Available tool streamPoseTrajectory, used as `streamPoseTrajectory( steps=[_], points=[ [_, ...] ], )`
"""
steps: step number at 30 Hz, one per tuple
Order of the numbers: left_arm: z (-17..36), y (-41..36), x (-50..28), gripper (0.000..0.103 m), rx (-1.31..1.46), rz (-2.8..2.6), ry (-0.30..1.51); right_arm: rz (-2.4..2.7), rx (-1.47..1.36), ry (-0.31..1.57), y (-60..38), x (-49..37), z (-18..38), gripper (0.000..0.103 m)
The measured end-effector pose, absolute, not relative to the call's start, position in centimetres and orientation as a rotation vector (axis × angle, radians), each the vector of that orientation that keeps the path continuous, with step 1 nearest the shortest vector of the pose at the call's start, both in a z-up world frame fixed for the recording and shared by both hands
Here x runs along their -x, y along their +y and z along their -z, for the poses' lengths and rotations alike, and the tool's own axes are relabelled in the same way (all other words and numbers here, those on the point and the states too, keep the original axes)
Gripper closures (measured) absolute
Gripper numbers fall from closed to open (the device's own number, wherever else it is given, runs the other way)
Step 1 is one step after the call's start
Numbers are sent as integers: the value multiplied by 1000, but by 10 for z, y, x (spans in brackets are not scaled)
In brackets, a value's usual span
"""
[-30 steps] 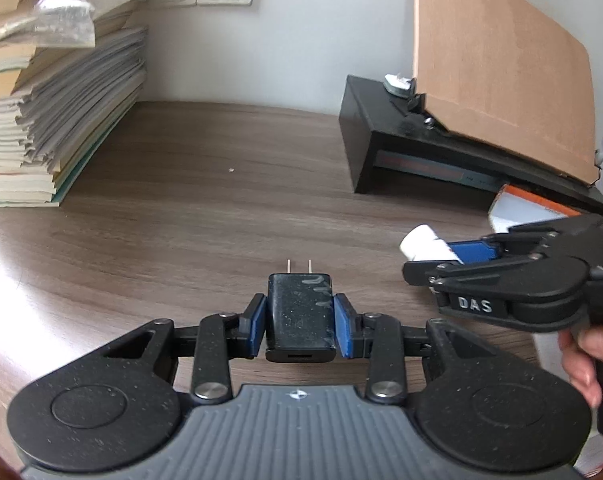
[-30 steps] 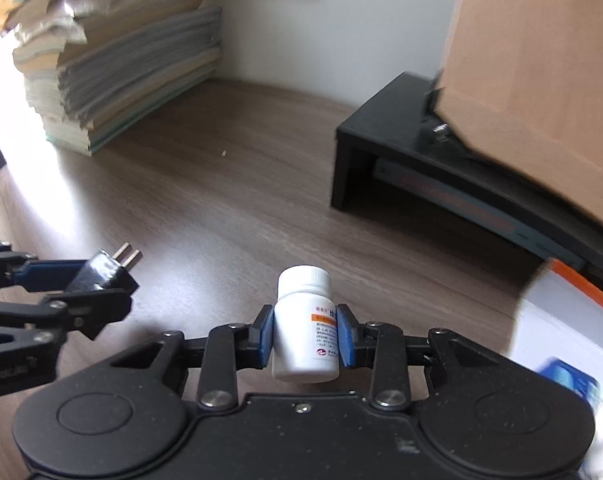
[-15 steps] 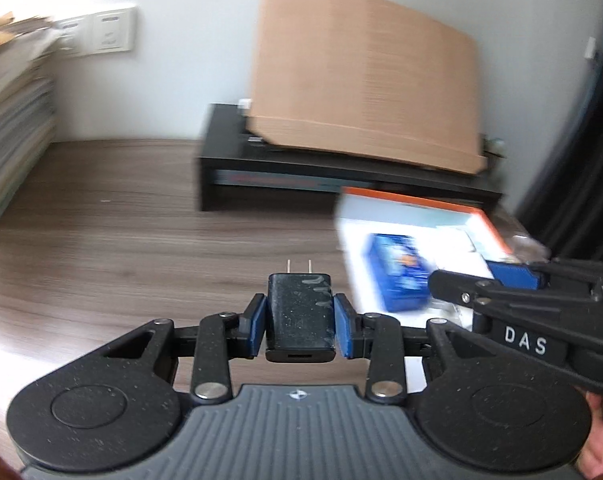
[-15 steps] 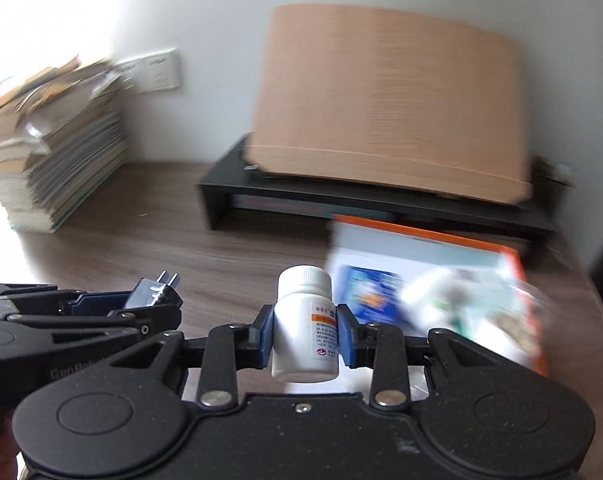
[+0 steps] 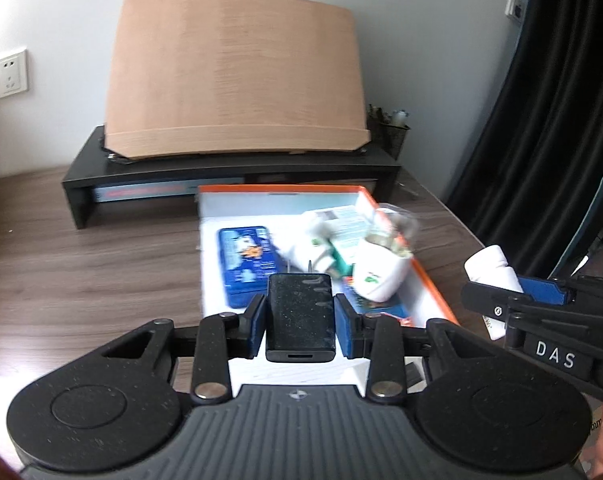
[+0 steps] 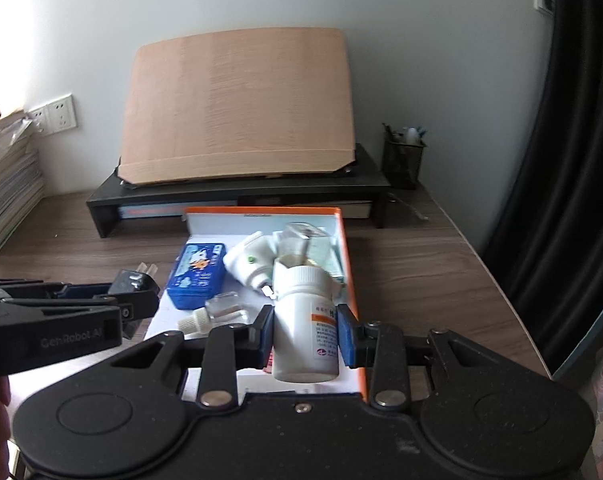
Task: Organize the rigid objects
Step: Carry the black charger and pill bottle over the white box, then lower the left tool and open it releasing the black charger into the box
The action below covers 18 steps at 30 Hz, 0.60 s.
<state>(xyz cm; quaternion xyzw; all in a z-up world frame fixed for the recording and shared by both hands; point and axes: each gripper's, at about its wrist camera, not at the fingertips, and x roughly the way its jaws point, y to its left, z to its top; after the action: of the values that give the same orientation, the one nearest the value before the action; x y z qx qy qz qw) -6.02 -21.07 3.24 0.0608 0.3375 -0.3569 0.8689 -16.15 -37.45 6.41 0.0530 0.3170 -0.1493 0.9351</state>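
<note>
My left gripper point(image 5: 300, 322) is shut on a black plug charger point(image 5: 300, 316), held above the near end of an orange-rimmed white box point(image 5: 429, 280). My right gripper point(image 6: 304, 330) is shut on a white pill bottle point(image 6: 304, 320), held above the box's right side point(image 6: 350, 264). The box holds a blue tin point(image 6: 197, 274), white bottles point(image 6: 247, 260), a clear container point(image 6: 301, 240) and a small dropper bottle point(image 6: 217, 312). In the right wrist view the left gripper point(image 6: 135, 288) with the charger point(image 6: 135, 282) is at the left. In the left wrist view the right gripper point(image 5: 497, 280) with the bottle point(image 5: 491, 270) is at the right.
A black monitor riser point(image 6: 237, 196) with a leaning cardboard sheet point(image 6: 241, 104) stands behind the box. A mesh pen holder point(image 6: 405, 160) is at the back right. A stack of papers point(image 6: 5, 188) is at the far left. A black curtain point(image 6: 573, 140) hangs beyond the table's right edge.
Both grippers swung right from the bare table to over the orange-rimmed box, each still holding its object. The paper stack has dropped out of the left wrist view.
</note>
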Motion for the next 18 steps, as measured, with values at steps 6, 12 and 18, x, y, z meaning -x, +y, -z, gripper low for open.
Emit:
streamPoseTrajectory(
  steps=[6,12,18],
  points=[
    [-28,-226,68,67,-139,737,708,287,-119,641,-388,173,-62,63],
    [-32,-228,74,67,-148,673,702,245,-113,638,-388,169,-61,63],
    [-32,-225,75,67,-136,635,712,223,-112,646,-387,166,-58,63]
  ],
)
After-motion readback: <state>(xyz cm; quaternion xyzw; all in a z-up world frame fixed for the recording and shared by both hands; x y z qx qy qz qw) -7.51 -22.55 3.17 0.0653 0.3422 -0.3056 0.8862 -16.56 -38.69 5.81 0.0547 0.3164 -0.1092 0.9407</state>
